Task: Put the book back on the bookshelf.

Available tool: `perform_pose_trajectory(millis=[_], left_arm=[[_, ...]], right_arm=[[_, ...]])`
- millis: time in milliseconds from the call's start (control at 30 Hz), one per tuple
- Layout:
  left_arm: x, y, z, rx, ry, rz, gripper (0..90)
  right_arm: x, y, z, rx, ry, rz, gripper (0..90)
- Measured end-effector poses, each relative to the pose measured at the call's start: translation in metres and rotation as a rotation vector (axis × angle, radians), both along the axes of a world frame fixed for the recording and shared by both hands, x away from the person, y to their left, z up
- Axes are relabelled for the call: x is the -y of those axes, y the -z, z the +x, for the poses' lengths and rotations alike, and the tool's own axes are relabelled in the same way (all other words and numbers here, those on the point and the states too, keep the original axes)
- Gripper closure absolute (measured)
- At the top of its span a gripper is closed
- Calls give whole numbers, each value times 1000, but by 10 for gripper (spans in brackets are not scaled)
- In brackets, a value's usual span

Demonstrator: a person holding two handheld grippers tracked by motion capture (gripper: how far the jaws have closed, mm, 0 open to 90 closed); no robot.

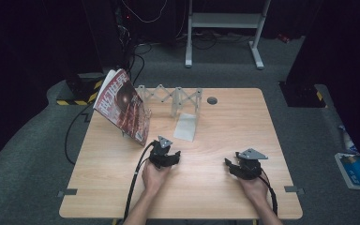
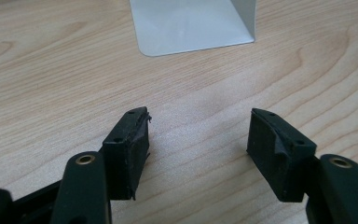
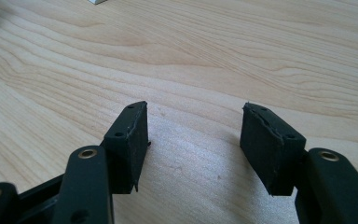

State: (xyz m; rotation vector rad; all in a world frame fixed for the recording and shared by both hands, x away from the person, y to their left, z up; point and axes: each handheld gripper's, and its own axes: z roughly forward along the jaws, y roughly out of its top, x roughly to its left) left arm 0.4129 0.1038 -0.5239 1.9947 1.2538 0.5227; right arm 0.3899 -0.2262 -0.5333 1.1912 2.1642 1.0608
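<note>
— What is shown on the wooden table (image 1: 225, 140)?

— Two hand-held grippers are seen resting low near the front edge, each gripped from behind by a hand. The left gripper (image 2: 198, 140) is pointed at a white bookend (image 1: 186, 125), whose flat base plate is seen lying just ahead of its jaws in the left gripper view. The right gripper (image 3: 193, 140) is kept well apart, off to the right, over bare wood.

— How are the tongs held?

— Both pairs are spread wide and nothing is held between them — only table grain is seen in the gaps. The jaws appear to be kept open so that something can be taken without a further adjustment.

— And the thing being worked towards?

— The bookend is stood near the middle of the table, its upright part against a white folding rack (image 1: 171, 99) at the back. A magazine (image 1: 122, 105) is propped tilted against the rack's left end, with one corner close to the left gripper. The rack seems meant to hold such items upright.

— What stage is judged to be in hand?

— An approach, it seems — the left gripper is aimed at the bookend but is not yet touching it, while the right is held in reserve.
</note>
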Motion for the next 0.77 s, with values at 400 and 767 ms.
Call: perform_pose_trajectory(millis=[400, 767], left_arm=[[0, 4, -3, 46, 12, 12, 384], [-2, 6, -4, 57, 8, -5, 389]], right_arm=[[0, 0, 0, 1, -1, 0, 418], [0, 0, 0, 1, -1, 0, 417]])
